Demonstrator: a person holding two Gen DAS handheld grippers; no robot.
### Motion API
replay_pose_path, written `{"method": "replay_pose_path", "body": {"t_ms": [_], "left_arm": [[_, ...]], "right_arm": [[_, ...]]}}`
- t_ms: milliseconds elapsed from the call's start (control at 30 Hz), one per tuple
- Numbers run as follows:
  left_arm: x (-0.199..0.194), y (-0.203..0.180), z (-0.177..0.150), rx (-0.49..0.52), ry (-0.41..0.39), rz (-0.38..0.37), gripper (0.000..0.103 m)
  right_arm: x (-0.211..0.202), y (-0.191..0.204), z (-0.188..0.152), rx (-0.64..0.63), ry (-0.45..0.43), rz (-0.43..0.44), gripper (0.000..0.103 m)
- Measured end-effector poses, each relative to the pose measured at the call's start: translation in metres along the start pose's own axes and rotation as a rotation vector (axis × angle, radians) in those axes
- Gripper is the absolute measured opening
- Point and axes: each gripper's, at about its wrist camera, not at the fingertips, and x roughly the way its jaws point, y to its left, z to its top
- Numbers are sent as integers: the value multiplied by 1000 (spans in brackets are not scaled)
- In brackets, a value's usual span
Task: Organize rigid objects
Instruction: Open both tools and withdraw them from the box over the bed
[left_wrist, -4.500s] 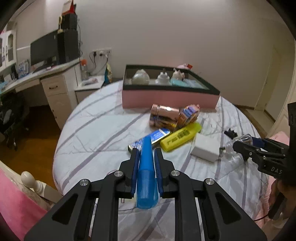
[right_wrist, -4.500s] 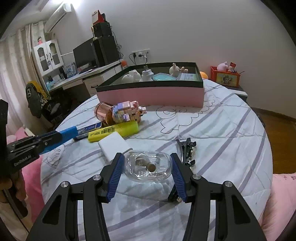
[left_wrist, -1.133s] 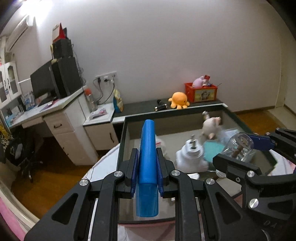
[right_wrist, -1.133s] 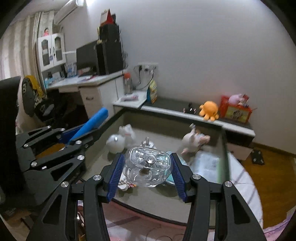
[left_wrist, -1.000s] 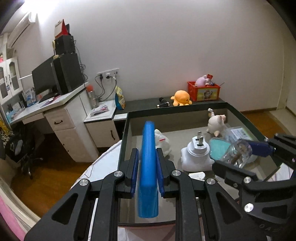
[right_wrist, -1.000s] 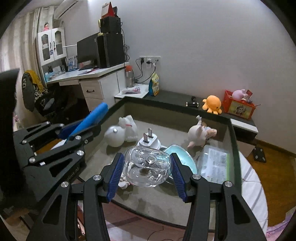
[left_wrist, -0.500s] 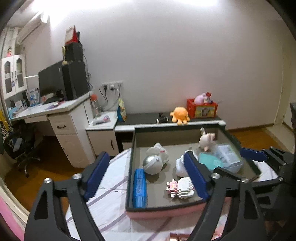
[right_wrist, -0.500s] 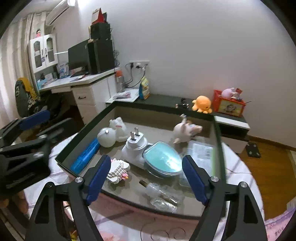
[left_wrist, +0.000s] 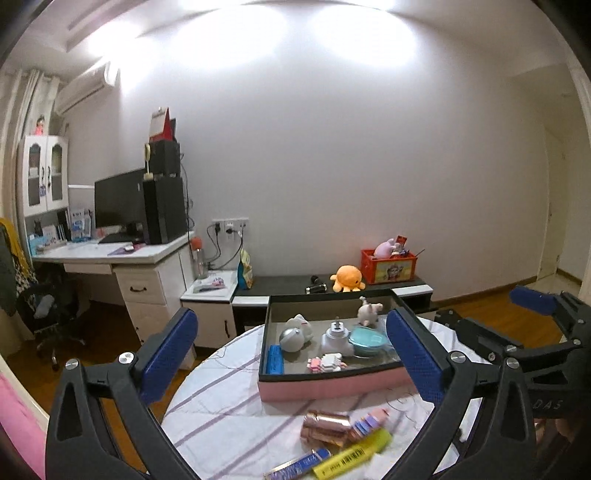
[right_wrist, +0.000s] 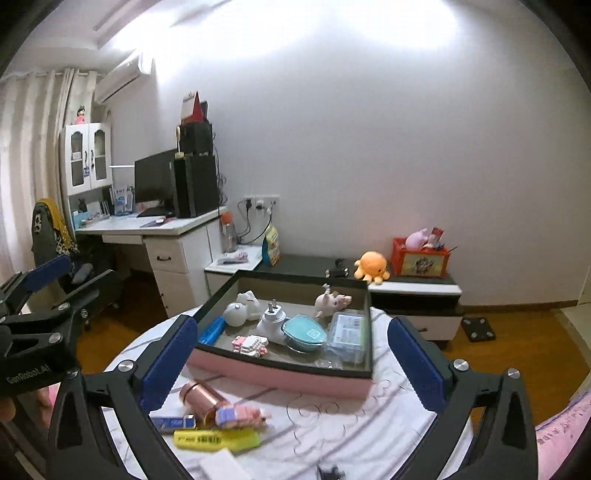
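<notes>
Both grippers, left gripper and right gripper, are still opening, jaws wide with nothing between them. On the table, near: one copper cylinder, one yellow marker. Farther: one pink tray holding one blue case and one plug; only the right wrist view shows the clear bottle inside the tray.

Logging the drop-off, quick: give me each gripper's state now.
Left gripper: jaws opening wide, nothing between them.
Right gripper: jaws opening wide, nothing between them.
</notes>
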Motion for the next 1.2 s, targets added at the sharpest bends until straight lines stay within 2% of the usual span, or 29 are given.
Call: {"method": "replay_pose_path", "body": {"t_ms": [167, 400, 833, 967, 1200], "left_arm": [[-35, -11, -2, 22, -32, -19, 103], [-62, -22, -5, 36, -41, -39, 103], [-79, -22, -14, 50, -19, -36, 103], [-72, -18, -23, 44, 18, -46, 103], [-40, -1, -51, 18, 152, -47, 103]], "right_arm": [[-41, 4, -7, -6, -44, -64, 103], [-80, 2, -17, 11, -67, -109, 103], [-100, 12, -24, -14, -66, -103, 103], [-94, 12, -28, -17, -46, -103, 103], [-69, 1, -50, 2, 46, -113, 103]]}}
